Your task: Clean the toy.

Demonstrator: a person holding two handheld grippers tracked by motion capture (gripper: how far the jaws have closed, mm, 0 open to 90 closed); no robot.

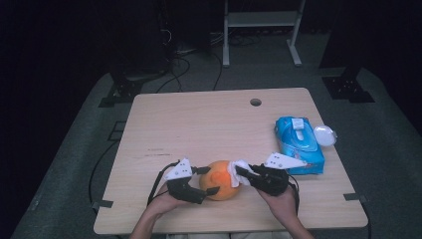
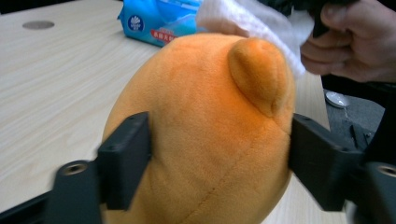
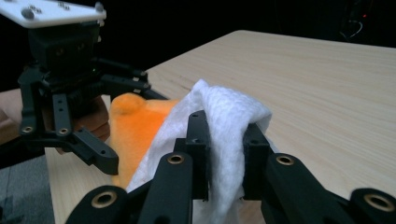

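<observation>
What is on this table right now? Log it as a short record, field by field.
surface: light wooden table
main item: round orange plush toy, near the front edge
left tool: jaws on either side of the toy, against its sides; whether they press is unclear
right tool: shut on a white textured wipe
wipe contact: lies against the top of the toy
other item: blue soft pack of wipes, right side of the table, apart from the toy

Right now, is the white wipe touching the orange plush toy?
Touching. In the left gripper view the wipe lies against the top of the toy, beside its ear, with no gap.
</observation>
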